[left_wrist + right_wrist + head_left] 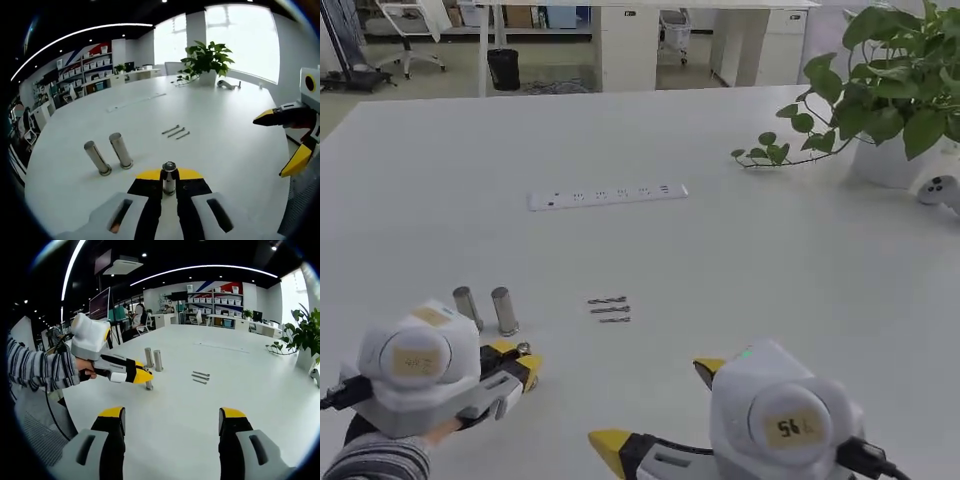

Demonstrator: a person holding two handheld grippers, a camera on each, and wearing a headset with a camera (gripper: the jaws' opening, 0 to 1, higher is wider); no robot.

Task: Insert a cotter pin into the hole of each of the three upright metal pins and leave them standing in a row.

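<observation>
Two steel pins stand upright side by side on the white table. A third steel pin stands on the table just in front of them, and my left gripper is shut on it. In the right gripper view this held pin pokes out below the left gripper's yellow tips. Three cotter pins lie in a small stack to the right of the pins, untouched. My right gripper hovers open near the table's front edge, nothing between its fingers.
A white power strip lies across the middle of the table. A potted plant and a small white device sit at the far right. Office desks and chairs stand beyond the table's far edge.
</observation>
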